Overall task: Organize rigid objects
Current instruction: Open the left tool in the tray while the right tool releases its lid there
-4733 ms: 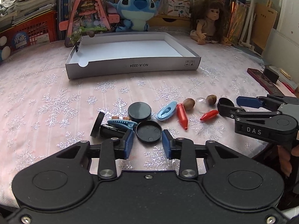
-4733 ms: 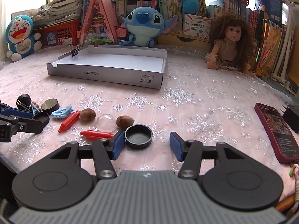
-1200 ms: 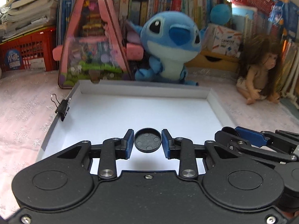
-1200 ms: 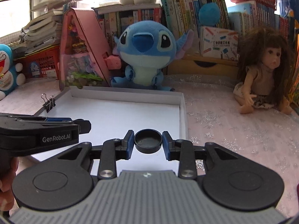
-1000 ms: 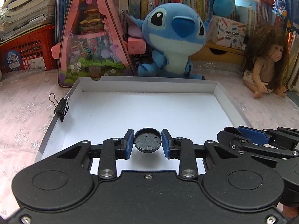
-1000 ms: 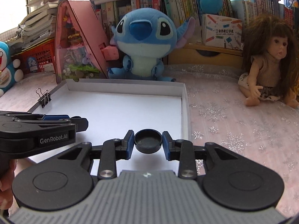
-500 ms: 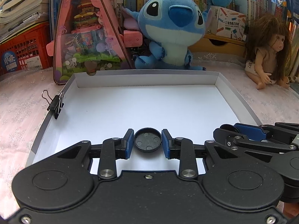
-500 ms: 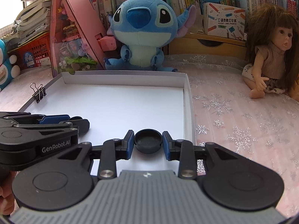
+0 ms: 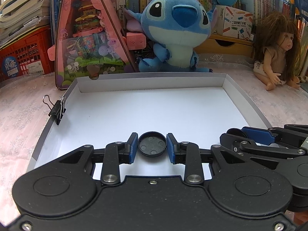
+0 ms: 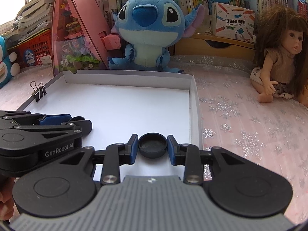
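Left gripper (image 9: 152, 146) clamps black round lid (image 9: 152, 144); right gripper (image 10: 152, 147) clamps black cap (image 10: 152, 147). Both over white tray (image 9: 247, 104); binder clip (image 9: 57, 110) at ten o'clock.

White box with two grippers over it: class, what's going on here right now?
A person is sorting small items into the shallow white box. The left hand-held gripper is shut on a round black cap, hollow side up, over the box floor. The right hand-held gripper is shut on a second black cap near the box's right wall. Neither cap is released yet. A black binder clip is clipped to the left wall.
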Demonstrator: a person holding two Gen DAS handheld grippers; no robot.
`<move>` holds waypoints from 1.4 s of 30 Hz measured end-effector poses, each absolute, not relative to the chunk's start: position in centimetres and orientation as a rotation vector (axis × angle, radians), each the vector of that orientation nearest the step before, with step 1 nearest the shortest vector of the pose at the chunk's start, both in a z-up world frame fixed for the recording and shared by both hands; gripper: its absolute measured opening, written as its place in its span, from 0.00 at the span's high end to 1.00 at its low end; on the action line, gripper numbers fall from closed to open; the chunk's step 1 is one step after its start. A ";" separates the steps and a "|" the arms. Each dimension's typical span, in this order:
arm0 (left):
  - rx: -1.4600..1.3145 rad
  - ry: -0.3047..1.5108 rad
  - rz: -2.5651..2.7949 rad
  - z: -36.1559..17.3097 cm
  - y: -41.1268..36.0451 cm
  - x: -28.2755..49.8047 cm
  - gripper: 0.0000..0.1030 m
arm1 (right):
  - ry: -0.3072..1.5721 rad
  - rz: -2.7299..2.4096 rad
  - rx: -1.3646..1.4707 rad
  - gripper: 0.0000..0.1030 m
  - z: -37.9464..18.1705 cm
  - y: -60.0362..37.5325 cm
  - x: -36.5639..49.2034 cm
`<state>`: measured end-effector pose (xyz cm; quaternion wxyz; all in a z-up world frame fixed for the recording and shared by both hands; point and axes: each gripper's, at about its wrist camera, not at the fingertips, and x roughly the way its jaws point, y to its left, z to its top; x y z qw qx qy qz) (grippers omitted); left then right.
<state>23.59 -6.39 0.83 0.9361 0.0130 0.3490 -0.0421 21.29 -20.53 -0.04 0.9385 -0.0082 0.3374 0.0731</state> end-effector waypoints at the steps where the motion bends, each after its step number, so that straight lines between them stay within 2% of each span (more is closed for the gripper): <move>1: 0.025 0.714 -0.089 0.9 -6.4 23.6 0.71 | 0.684 0.149 -0.016 0.58 0.1 -20.6 21.2; 3: 0.015 0.713 -0.091 1.1 -6.2 23.4 0.70 | 0.669 0.150 -0.017 0.58 0.3 -20.6 21.0; 5: 0.015 0.707 -0.080 1.5 -6.0 23.2 0.59 | 0.652 0.146 -0.023 0.58 0.7 -20.7 20.7; 7: 0.020 0.694 -0.072 1.9 -5.8 22.9 0.56 | 0.639 0.149 -0.024 0.48 1.2 -20.8 20.4; 9: 0.028 0.680 -0.074 2.5 -5.6 22.3 0.51 | 0.626 0.150 -0.028 0.46 1.6 -20.9 20.0; 11: 0.036 0.669 -0.076 3.0 -5.5 21.7 0.42 | 0.613 0.146 -0.037 0.45 2.0 -21.0 19.5; 17: 0.046 0.634 -0.081 4.5 -4.7 19.2 0.28 | 0.599 0.145 -0.054 0.36 3.0 -21.3 17.8; 22: 0.038 0.615 -0.098 5.3 -3.7 16.7 0.25 | 0.591 0.141 -0.090 0.27 3.6 -21.0 16.0; 30: 0.007 0.613 -0.117 5.8 -2.4 13.5 0.24 | 0.590 0.175 -0.090 0.18 4.4 -20.5 13.6; 42: 0.004 0.599 -0.143 5.4 -1.5 9.1 0.20 | 0.601 0.199 -0.097 0.14 4.0 -20.0 10.5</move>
